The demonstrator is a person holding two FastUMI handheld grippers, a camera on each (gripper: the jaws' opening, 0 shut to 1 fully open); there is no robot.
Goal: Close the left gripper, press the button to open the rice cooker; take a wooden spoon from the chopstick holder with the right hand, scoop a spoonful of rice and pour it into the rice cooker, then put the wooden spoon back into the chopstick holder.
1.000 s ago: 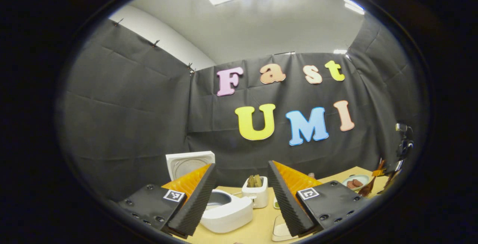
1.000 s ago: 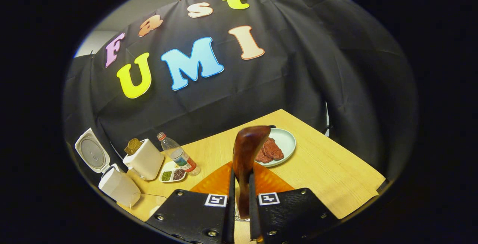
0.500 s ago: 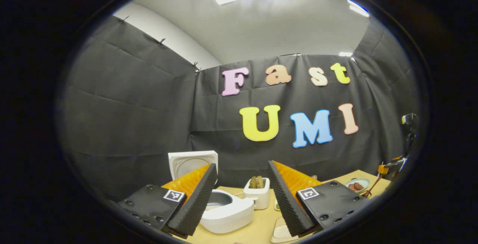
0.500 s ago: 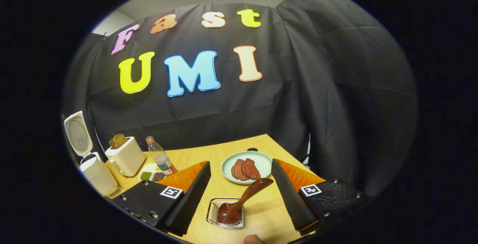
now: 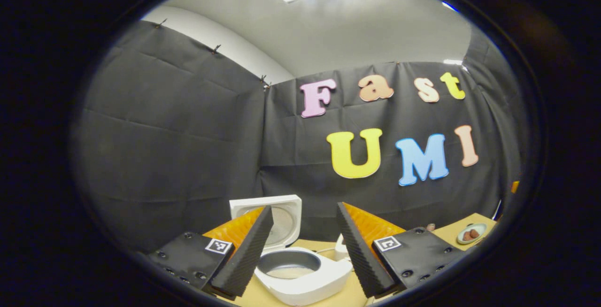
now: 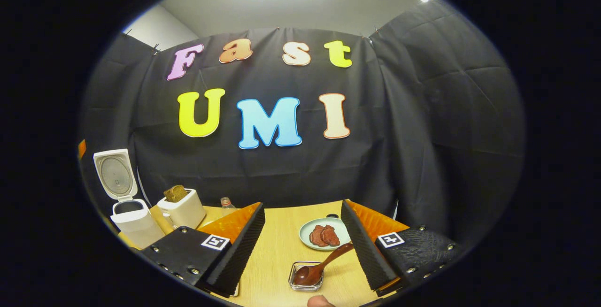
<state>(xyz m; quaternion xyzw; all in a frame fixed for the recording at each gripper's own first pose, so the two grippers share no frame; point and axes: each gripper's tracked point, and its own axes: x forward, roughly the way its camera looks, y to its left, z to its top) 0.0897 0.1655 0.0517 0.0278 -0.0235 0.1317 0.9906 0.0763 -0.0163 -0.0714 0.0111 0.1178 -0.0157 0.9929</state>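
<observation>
Pale green plate with two dark red meat slices, on light wooden table near back wall. White toaster holding brown bread, toward table's left end; clear bottle with red cap just beside it, lower part hidden

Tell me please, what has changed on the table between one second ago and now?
The right gripper let go of the wooden spoon, opened and drew back; the spoon now rests bowl-down in the wire holder. The left gripper stayed open, and the rice cooker stayed open with its lid up.
</observation>
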